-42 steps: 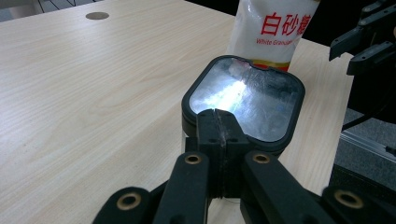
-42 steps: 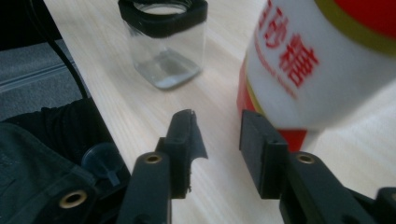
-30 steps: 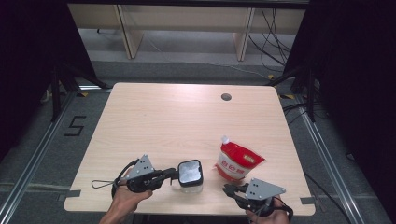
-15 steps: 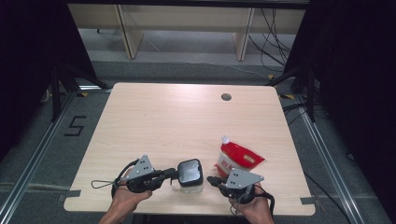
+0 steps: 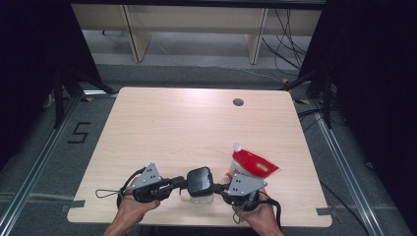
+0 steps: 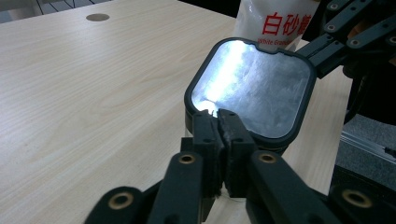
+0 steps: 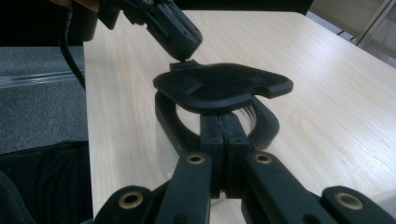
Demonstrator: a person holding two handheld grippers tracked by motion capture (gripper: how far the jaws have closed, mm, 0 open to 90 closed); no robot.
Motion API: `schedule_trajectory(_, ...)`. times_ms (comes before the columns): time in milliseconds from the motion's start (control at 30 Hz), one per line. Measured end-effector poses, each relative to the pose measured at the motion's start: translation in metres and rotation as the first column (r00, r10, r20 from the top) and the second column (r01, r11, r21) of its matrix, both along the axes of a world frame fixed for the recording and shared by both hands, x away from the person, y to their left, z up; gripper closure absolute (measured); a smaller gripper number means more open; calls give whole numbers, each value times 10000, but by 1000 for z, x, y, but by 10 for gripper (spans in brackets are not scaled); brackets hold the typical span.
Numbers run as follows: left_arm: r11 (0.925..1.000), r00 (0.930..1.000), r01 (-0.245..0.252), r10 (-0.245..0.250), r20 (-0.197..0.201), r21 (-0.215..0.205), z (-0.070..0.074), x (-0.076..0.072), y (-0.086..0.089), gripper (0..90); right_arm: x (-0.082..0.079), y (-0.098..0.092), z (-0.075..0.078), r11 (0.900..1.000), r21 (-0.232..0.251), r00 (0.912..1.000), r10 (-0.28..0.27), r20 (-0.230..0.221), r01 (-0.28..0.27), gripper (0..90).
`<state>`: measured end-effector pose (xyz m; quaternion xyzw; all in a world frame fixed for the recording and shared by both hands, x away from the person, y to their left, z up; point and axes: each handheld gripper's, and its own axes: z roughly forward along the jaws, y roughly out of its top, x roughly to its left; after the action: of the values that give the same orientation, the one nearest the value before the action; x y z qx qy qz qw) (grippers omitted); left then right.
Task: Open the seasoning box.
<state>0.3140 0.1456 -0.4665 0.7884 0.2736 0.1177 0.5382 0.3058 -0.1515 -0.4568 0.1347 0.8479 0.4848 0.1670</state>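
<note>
From up high, a clear jar (image 5: 199, 189) with a black lid (image 5: 200, 180) stands near the front edge of the table (image 5: 196, 128). The left gripper (image 5: 181, 183) and the right gripper (image 5: 220, 187) meet it from each side. A red and white bag (image 5: 252, 165) sits just behind the right gripper.

In the left gripper view, the jaws are pinched together on the near rim of the lid (image 6: 254, 88), which tips up. They have just opened a tiny bit. The bag (image 6: 275, 21) is behind it.

In the right gripper view, the jaws are squeezed tight on the jar's black rim (image 7: 219, 122), under the lifted lid (image 7: 222, 87). The left gripper (image 7: 186, 55) touches the lid's far edge.
</note>
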Motion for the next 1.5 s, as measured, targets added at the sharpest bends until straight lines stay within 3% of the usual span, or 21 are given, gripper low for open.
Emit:
schedule_trajectory(67, 9993, 9993, 374, -374, 67, -67, -3, 0, 6, 757, -1, 3, 3, 9999, -33, 9999, 98, 21, -98, 900)
schedule_trajectory(133, 9994, 9990, 348, -346, 273, -74, -5, -1, 12, 724, -1, 4, 4, 10000, 43, 9999, 46, 136, -47, 900)
schedule_trajectory(233, 9990, 9987, 444, -445, 254, 71, -7, -3, 16, 678, -1, 5, 6, 10000, 34, 9999, 82, 96, -82, 900)
schedule_trajectory(267, 9968, 9967, 653, -675, 460, 467, -11, -3, 18, 664, -1, 7, 7, 10000, 96, 10000, 7, 65, -8, 899)
schedule_trajectory(433, 9916, 9953, 843, -886, 402, 981, -21, -4, 13, 656, -1, 9, 9, 9999, 120, 9999, 77, 131, -79, 897)
schedule_trajectory(467, 9916, 9952, 880, -916, 350, 944, -22, -4, 11, 653, 0, 10, 10, 9997, 214, 9995, 74, 316, -81, 897)
schedule_trajectory(533, 9868, 9941, 935, -998, 417, 1322, -25, -3, 7, 643, -1, 13, 11, 9997, 201, 9997, 94, 242, -99, 896)
schedule_trajectory(633, 9853, 9941, 976, -1033, 340, 1400, -29, -1, 6, 642, -1, 16, 12, 9997, 241, 9997, 38, 229, -44, 896)
schedule_trajectory(733, 9833, 9930, 1065, -1127, 341, 1478, -35, 1, 3, 659, 1, 21, 14, 9995, 234, 9991, 181, 393, -190, 896)
schedule_trajectory(800, 9774, 9920, 1092, -1187, 426, 1812, -36, 5, 2, 700, 1, 26, 16, 9995, 252, 9989, 195, 420, -206, 894)
schedule_trajectory(967, 9807, 9923, 1051, -1143, 469, 1650, -37, 4, 1, 728, 2, 33, 19, 9988, 316, 9985, 347, 423, -361, 894)
schedule_trajectory(1500, 9780, 9946, 809, -917, 479, 1921, -34, 0, -3, 732, 5, 63, 25, 9962, 329, 9965, 793, 275, -802, 887)
